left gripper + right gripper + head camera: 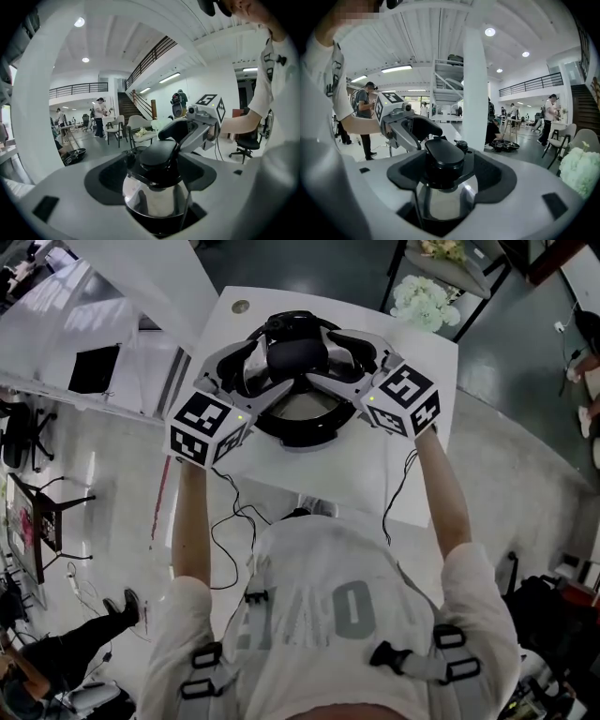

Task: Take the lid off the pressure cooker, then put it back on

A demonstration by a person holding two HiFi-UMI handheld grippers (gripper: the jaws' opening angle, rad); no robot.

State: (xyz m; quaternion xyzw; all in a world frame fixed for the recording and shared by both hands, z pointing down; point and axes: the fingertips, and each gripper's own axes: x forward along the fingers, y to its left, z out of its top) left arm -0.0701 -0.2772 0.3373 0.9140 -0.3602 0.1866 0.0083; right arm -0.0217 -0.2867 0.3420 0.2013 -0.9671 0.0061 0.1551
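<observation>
The pressure cooker [302,434] stands on a white table, showing a black ring toward me. Its lid [298,352] is a steel dome [154,197] topped by a black handle [443,157]. My left gripper [277,364] reaches in from the left and my right gripper [323,357] from the right, and their near fingertips almost meet. In both gripper views the dome fills the space between the black pads [405,176] with no gap showing. I cannot tell whether the lid sits on the cooker or hangs just above it.
The white table [412,456] ends close to my body. White flowers [427,301] sit on a stand beyond its far right corner. Cables [225,521] hang from both grippers. Another desk [94,367] stands to the left. People and chairs [115,129] are far off.
</observation>
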